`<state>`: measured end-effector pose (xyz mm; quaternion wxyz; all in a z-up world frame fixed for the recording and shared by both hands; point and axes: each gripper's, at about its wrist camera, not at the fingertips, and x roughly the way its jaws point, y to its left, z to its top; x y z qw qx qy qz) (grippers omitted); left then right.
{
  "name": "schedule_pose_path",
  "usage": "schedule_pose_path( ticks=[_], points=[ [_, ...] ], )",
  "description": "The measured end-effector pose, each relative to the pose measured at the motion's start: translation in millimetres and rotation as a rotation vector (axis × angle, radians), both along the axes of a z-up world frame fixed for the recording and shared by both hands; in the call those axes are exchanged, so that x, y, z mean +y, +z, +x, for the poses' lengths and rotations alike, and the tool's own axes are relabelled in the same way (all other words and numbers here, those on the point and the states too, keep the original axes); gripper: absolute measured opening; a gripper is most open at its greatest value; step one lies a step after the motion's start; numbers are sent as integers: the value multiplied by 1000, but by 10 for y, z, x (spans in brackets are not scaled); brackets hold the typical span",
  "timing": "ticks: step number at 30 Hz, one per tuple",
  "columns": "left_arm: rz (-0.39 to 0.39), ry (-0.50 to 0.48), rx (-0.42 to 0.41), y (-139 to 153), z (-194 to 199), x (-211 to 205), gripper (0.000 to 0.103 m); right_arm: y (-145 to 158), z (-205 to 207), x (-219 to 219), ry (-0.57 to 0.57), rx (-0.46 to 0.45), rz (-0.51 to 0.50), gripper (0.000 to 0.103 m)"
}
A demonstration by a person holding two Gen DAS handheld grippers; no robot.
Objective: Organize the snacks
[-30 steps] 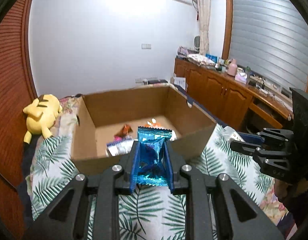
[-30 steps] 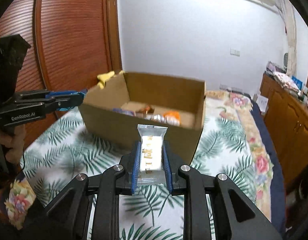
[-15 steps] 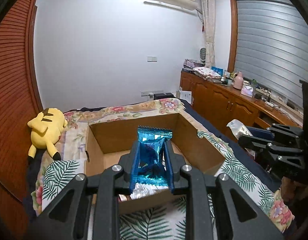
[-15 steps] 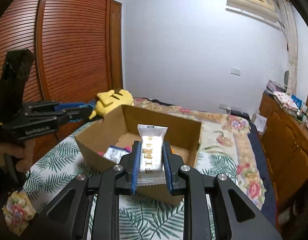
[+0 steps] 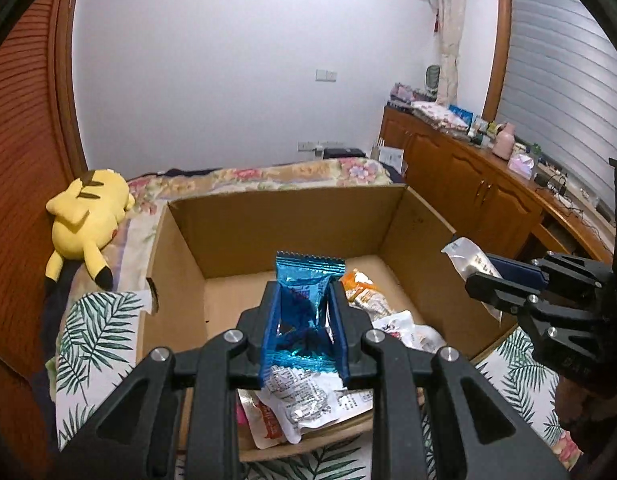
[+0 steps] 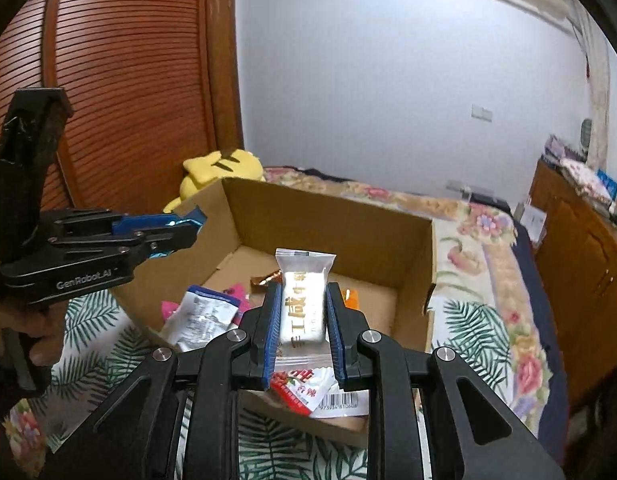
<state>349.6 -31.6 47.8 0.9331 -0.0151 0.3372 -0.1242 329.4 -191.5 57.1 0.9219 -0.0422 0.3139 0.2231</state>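
Bedroom scene: bed (image 5: 100, 320) with a palm-leaf cover, white wall behind, open cardboard box (image 5: 292, 220) sitting on the cover.

Left gripper (image 5: 304, 328): clamped on a shiny blue packet (image 5: 306, 292), squeezed between the blue pads, top crimped edge sticking up above the fingertips. It hangs over the near half of the box. In the right wrist view the same gripper (image 6: 188, 228) shows side-on at the box's left wall, a bit of blue foil poking out past its tips.

Right gripper (image 6: 300, 320): closed on a white bar packet (image 6: 302, 300) with gold lettering, held upright, long axis along the fingers. It sits above the near edge of the box (image 6: 328, 216). From the left wrist view it (image 5: 484, 276) comes in from the right, at the box's right wall, with the white packet (image 5: 468, 256) end protruding toward the box interior.

Box contents (loose, overlapping): an orange packet (image 5: 364, 292) near the middle of the floor, a silver-and-white printed wrapper (image 5: 308, 396) at the near wall, a white-and-blue packet (image 6: 200, 312) on the left, pink wrapper (image 6: 236, 294) next to it, and a red-and-white one (image 6: 300, 390) with a barcode at the near edge.

Outward: yellow plush toy (image 5: 88, 216) lying on the bed left of the box, apart from it. Wooden cabinet (image 5: 468, 188) along the right wall, cluttered top. Brown slatted wardrobe door (image 6: 124, 80) on the left.
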Motion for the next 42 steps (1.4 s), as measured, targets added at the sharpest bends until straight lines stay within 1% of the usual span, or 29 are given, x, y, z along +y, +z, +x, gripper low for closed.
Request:
schedule_pose_path(
  ticks=[4,8,9,11,12,13,14,18,22,26,33,34,35,36,37,40,42],
  points=[
    [26,2,21,-96,63,-26,22,-103,81,8,-4,23,9,20],
    [31,8,31,-145,97,-56,25,-206,122,53,-4,43,6,20],
    [34,10,29,-148,106,-57,26,-222,133,69,-4,45,5,21],
    [41,14,26,-155,95,-69,34,-249,147,79,-7,50,5,23],
    [43,15,24,-155,83,-77,36,-256,145,79,-11,50,7,24],
    [45,19,23,-154,71,-83,40,-263,146,76,-15,52,7,27],
    [45,22,22,-152,63,-77,40,-266,141,74,-18,54,7,29],
    [48,26,12,-109,-31,-52,42,-218,63,51,-22,45,16,29],
    [71,25,-16,-3,-229,-70,43,-115,-83,0,-33,29,29,29],
    [68,25,-40,120,-494,-68,46,-27,-297,-55,-48,15,50,29],
    [76,39,-81,279,-1075,-90,49,138,-838,-150,-74,-23,66,31],
    [79,40,-89,299,-1169,-96,49,138,-838,-150,-74,-23,66,31],
    [80,41,-98,318,-1269,-105,50,184,-999,-154,-80,-38,67,32],
    [81,40,-104,332,-1346,-115,50,184,-999,-154,-80,-38,67,34],
    [82,39,-111,345,-1453,-125,50,229,-1185,-170,-87,-56,66,35],
    [90,45,-124,368,-1694,-150,51,260,-1426,-178,-104,-75,65,40],
    [89,43,-132,379,-1839,-158,51,273,-1486,-185,-109,-79,65,47]
  ],
)
